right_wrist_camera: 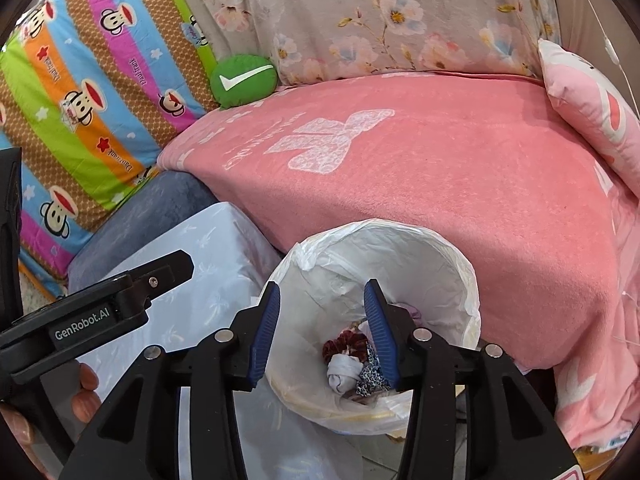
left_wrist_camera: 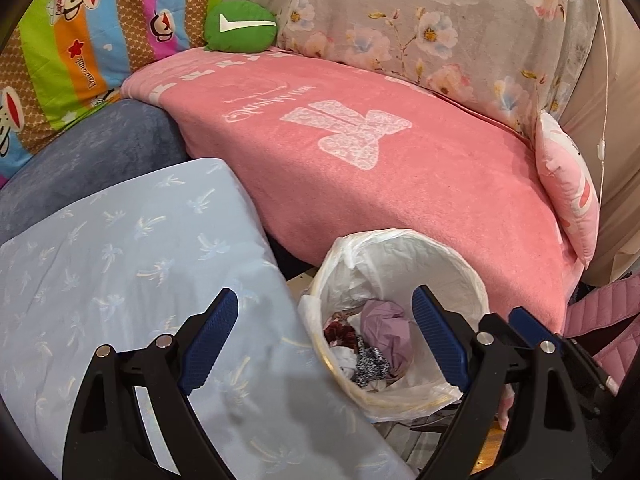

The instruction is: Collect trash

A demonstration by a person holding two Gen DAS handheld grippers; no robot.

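Trash bin (right_wrist_camera: 400, 264), white liner, sits directly under right gripper (right_wrist_camera: 322, 334); jaws parted, gripping nothing. Inside, between its fingers: dark red scrunchie (right_wrist_camera: 345, 345), white wad (right_wrist_camera: 342, 372), patterned scrap (right_wrist_camera: 370, 384). Left gripper (left_wrist_camera: 324, 344) spread wide, also holding nothing; bin lies toward its right finger, purple crumple (left_wrist_camera: 384, 328) visible in it. Pale blue pillow (left_wrist_camera: 120, 264) presses the bin rim on the left; pink blanket (right_wrist_camera: 440, 184) crowds it just beyond. Green cushion (right_wrist_camera: 244, 82) far ahead.

Two wrist cameras looking steeply down, close over a trash bin (left_wrist_camera: 404, 248) beside a pink blanket (left_wrist_camera: 400, 176).

Left view is sitting left of the bin; right view is peering between its fingers into it. Both are sharing bin, blanket and green cushion (right_wrist_camera: 244, 80).
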